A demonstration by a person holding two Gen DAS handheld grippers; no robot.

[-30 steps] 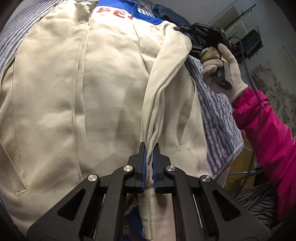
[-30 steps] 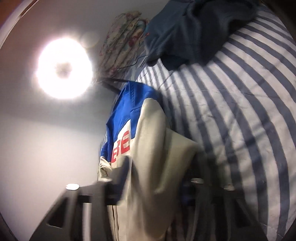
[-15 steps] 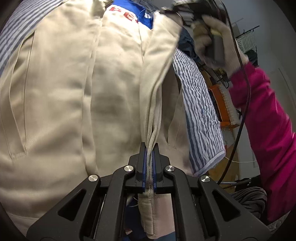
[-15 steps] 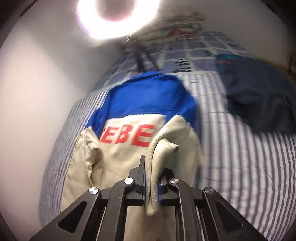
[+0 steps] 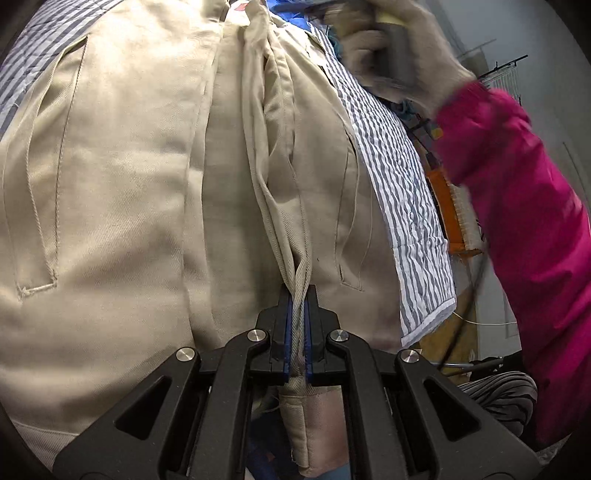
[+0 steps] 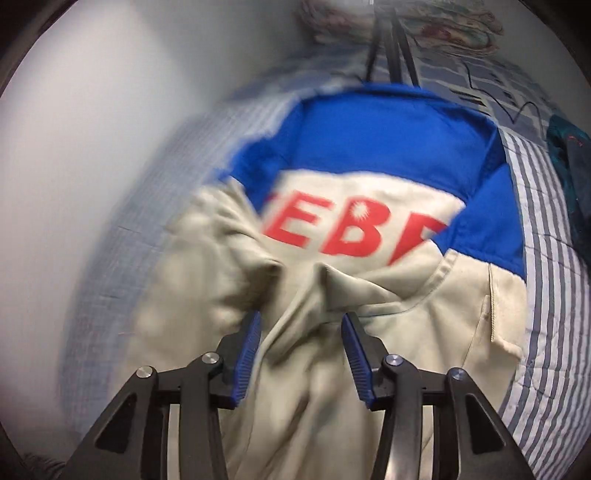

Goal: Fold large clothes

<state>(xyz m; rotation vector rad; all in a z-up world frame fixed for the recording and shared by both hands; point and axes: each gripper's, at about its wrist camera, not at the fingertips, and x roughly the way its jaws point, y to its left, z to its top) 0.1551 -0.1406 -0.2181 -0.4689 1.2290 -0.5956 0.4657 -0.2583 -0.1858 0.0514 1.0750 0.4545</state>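
Note:
A beige jacket (image 5: 129,177) with a blue yoke and red letters (image 6: 351,229) lies spread on a striped bedspread (image 5: 410,206). My left gripper (image 5: 298,295) is shut on a bunched fold of the jacket's beige edge, which runs away from it up the middle of the garment. My right gripper (image 6: 301,325) hovers over the jacket below the red letters. Its jaws are opening, and a ridge of beige cloth lies loose between the blue pads (image 6: 245,354) without being pressed. A gloved hand (image 5: 399,55) in a pink sleeve (image 5: 524,206) holds that gripper at the top right of the left wrist view.
A dark blue garment (image 6: 570,177) lies on the bed at the right edge. A black tripod (image 6: 388,40) and a floral pillow (image 6: 436,22) stand at the head of the bed. A white wall (image 6: 92,129) runs along the left. An orange box (image 5: 448,218) sits beyond the bed's edge.
The right gripper swung over the jacket with the beige fold, then let it go and its jaws spread. The fold now lies along the jacket's middle. The left gripper kept its grip.

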